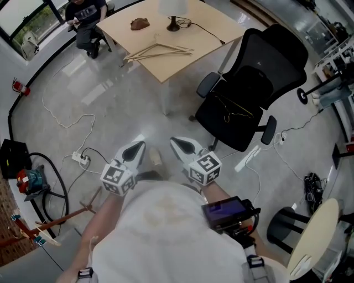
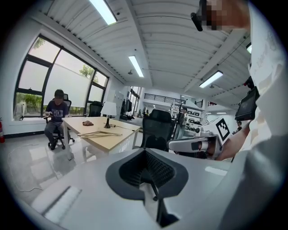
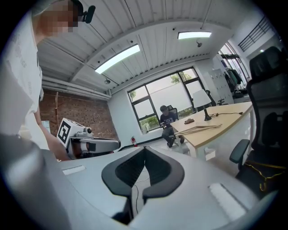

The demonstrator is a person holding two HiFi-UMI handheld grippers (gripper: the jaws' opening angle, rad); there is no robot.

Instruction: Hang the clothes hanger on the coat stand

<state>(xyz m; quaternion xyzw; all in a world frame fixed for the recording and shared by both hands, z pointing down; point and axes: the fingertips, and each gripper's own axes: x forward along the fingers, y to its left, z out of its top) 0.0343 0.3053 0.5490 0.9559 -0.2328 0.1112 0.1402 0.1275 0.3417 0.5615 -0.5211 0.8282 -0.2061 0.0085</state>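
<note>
I have two hand-held grippers low in the head view, side by side and close to the torso in the white shirt, each carrying one cube with square markers. The left gripper (image 1: 136, 149) is clenched on nothing: in its own view the two dark pads meet at the tip with only floor behind them. The right gripper (image 1: 181, 145) reads the same, its jaws pressed together and empty. The one thin gold-coloured wire clothes hanger (image 1: 237, 110) lies on the seat of the single black office chair with armrests (image 1: 276, 55), ahead and to the right of the grippers and well apart from both. Beside the chair stands one pale wooden table (image 1: 166, 69). On it I count one small lamp with a white shade (image 1: 173, 16), one brown lump (image 1: 140, 24) that I cannot identify, and a loose bundle of light wooden rods (image 1: 157, 52) too overlapped to count. One person (image 1: 86, 19) sits at the table's far corner. One white power strip (image 1: 81, 158) lies on the grey floor left of the left gripper.
</note>
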